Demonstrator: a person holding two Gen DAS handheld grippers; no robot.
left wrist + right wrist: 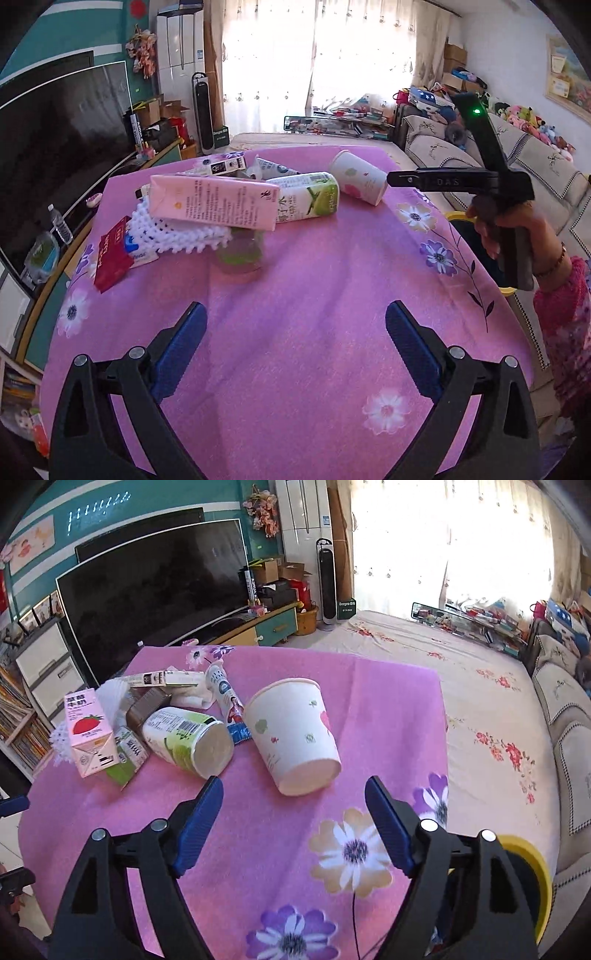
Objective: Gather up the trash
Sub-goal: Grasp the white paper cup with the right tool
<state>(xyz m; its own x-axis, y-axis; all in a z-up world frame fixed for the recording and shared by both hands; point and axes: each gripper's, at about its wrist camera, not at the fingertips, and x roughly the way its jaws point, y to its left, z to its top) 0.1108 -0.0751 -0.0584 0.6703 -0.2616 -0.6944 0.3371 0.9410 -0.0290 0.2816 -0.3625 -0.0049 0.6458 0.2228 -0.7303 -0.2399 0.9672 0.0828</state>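
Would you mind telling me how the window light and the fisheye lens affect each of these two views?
Left wrist view: the curtained window is blown out white, the tablecloth is evenly lit and its edges bow strongly. Right wrist view: the window glares at upper right, the television stays dark and its frame curves, while the paper cup stays sharp.

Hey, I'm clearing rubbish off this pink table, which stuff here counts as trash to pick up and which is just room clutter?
Trash to collect:
paper cup
green-and-white can
pink milk carton
red packet
white foam netting

Just lying about:
television
tower fan
sofa
floral tablecloth
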